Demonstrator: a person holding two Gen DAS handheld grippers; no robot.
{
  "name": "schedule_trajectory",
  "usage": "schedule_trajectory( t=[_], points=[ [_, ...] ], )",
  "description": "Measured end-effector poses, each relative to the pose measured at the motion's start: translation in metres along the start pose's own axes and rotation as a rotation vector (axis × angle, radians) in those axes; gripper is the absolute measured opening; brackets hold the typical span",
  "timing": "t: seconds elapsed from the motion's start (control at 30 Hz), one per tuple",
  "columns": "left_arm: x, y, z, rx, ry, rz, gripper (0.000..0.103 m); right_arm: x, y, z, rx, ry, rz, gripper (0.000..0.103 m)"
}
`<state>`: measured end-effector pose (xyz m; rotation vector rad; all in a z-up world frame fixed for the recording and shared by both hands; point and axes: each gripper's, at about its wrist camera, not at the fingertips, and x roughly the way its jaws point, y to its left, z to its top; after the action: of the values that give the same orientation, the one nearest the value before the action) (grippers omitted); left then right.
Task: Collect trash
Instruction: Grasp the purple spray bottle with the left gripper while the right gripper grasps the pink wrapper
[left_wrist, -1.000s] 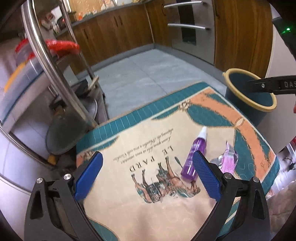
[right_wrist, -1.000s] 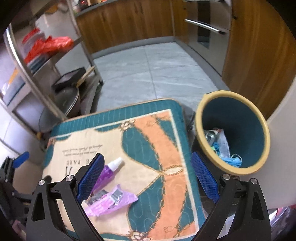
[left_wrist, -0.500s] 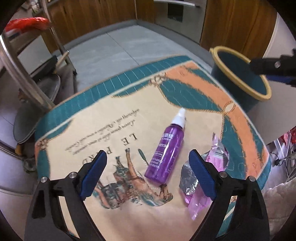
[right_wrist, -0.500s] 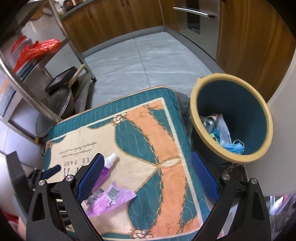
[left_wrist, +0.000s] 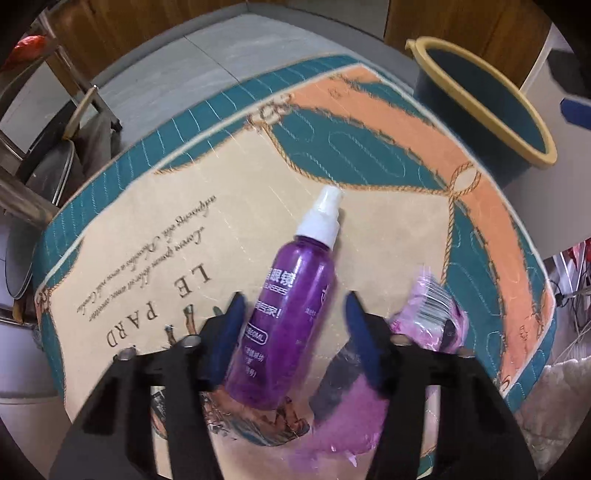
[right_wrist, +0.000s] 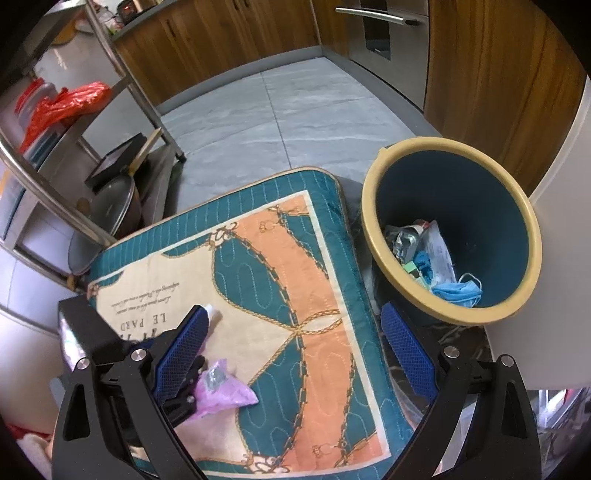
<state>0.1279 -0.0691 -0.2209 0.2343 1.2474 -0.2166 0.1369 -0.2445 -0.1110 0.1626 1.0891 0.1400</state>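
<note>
A purple spray bottle (left_wrist: 291, 306) with a white cap lies on a patterned cushion (left_wrist: 184, 229). My left gripper (left_wrist: 293, 314) is open, its blue fingers on either side of the bottle's body, a gap showing on each side. A crumpled pink wrapper (left_wrist: 432, 317) lies just right of it; it also shows in the right wrist view (right_wrist: 225, 391). My right gripper (right_wrist: 295, 339) is open and empty above the cushion's right side. The blue bin (right_wrist: 517, 206) with a yellow rim holds trash.
A metal rack (right_wrist: 74, 184) with pans and a red bag (right_wrist: 70, 103) stands left of the cushion. Grey tiled floor (right_wrist: 295, 110) and wooden cabinets lie beyond. The bin stands right of the cushion, against a white wall.
My left gripper has moved forward and down over the purple bottle and its fingers have narrowed around it. My right gripper has risen slightly, staying open.
</note>
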Motion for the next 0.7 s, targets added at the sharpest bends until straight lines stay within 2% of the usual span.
schedule_trajectory(
  t=[0.03, 0.07, 0.17, 0.33, 0.5, 0.6, 0.67, 0.7],
  points=[
    [0.0, 0.0, 0.0, 0.003, -0.004, 0.001, 0.048, 0.0, -0.001, 0.0, -0.002, 0.001, -0.001, 0.094],
    [-0.001, 0.001, 0.001, 0.0, -0.007, 0.008, 0.04, 0.001, -0.002, 0.0, -0.004, 0.001, -0.002, 0.094],
    [-0.003, 0.004, 0.002, -0.018, -0.011, -0.002, 0.035, 0.001, -0.004, 0.001, -0.003, 0.002, -0.004, 0.094],
    [-0.012, 0.014, 0.002, -0.068, -0.04, -0.011, 0.033, 0.003, -0.003, 0.001, -0.028, 0.014, -0.012, 0.094],
    [-0.015, 0.034, 0.001, -0.13, -0.046, -0.011, 0.032, 0.018, 0.004, -0.012, -0.04, 0.1, 0.061, 0.093],
    [-0.015, 0.038, -0.001, -0.139, -0.036, 0.001, 0.032, 0.032, 0.01, -0.025, -0.036, 0.178, 0.086, 0.083],
    [-0.013, 0.038, -0.002, -0.135, -0.03, 0.013, 0.032, 0.039, 0.019, -0.032, -0.071, 0.207, 0.08, 0.073],
    [-0.013, 0.039, -0.003, -0.133, -0.026, 0.015, 0.032, 0.043, 0.025, -0.036, -0.103, 0.224, 0.078, 0.072]
  ],
)
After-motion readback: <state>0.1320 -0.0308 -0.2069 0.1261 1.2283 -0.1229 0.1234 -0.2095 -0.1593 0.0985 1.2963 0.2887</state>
